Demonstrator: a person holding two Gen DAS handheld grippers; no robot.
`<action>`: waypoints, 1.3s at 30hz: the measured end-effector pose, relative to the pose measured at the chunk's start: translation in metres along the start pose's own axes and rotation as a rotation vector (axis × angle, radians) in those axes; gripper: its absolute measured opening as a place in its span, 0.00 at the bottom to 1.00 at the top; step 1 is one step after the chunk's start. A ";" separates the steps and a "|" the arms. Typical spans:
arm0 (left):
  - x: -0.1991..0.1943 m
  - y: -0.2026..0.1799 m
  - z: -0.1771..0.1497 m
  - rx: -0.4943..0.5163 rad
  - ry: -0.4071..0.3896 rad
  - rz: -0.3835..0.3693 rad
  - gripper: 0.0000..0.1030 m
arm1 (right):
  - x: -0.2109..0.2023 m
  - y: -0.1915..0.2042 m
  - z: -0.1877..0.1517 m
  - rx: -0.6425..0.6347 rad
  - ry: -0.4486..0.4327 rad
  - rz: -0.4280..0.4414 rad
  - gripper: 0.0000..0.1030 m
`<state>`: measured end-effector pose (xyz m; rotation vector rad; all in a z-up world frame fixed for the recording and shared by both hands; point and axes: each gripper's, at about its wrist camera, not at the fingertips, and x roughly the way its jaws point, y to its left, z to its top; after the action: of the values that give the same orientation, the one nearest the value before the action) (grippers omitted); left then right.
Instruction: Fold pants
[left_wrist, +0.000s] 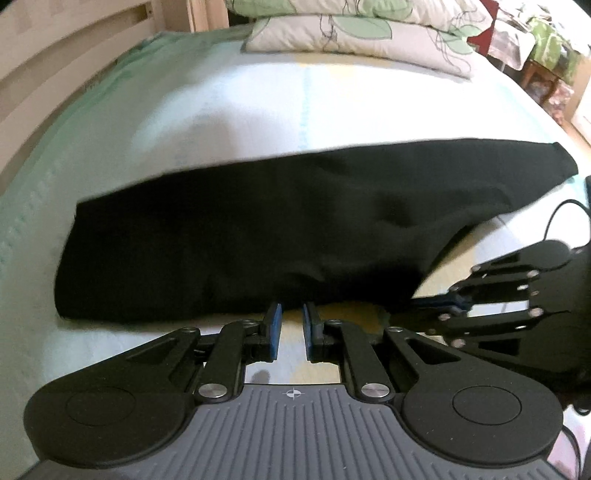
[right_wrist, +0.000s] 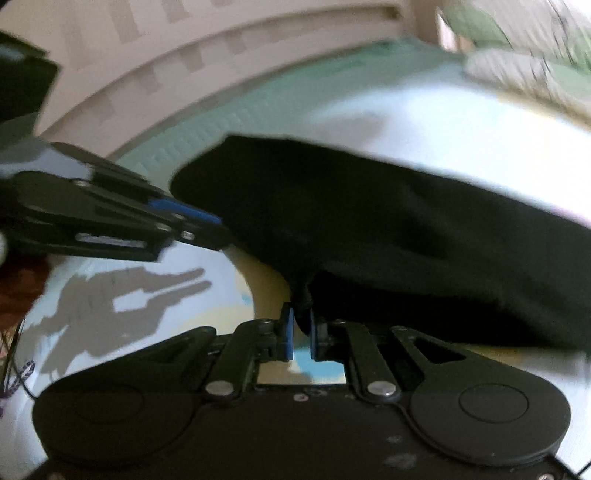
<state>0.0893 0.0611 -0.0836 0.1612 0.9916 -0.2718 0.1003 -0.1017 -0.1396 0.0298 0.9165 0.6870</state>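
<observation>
The black pants (left_wrist: 258, 229) lie across the bed, folded lengthwise, one end reaching to the right. My left gripper (left_wrist: 292, 314) is open with a narrow gap, its blue pads at the pants' near edge, nothing between them. My right gripper (right_wrist: 301, 325) is shut on a bunched bit of the pants' near edge (right_wrist: 304, 295) and lifts it slightly. In the left wrist view the right gripper (left_wrist: 439, 302) comes in from the right at the pants' edge. In the right wrist view the left gripper (right_wrist: 207, 225) shows at the left, touching the pants (right_wrist: 369, 221).
The bed has a pale blue and green sheet (left_wrist: 240, 110). A floral pillow (left_wrist: 351, 29) lies at the far end. A wooden bed frame (left_wrist: 55, 55) runs along the left side. A black cable (left_wrist: 561, 210) hangs at the right. Clutter stands beyond the bed's right edge.
</observation>
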 end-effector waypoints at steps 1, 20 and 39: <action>0.001 0.002 -0.003 -0.004 0.006 -0.005 0.12 | 0.006 -0.002 -0.004 0.014 0.021 0.004 0.02; 0.035 -0.056 0.020 0.108 0.030 -0.132 0.12 | -0.035 0.000 -0.016 -0.004 -0.073 -0.023 0.05; 0.055 -0.054 0.017 0.044 0.064 -0.139 0.12 | -0.026 -0.102 0.000 0.063 -0.144 -0.325 0.00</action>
<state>0.1152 -0.0037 -0.1211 0.1419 1.0629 -0.4180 0.1441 -0.1967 -0.1525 -0.0137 0.7813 0.3498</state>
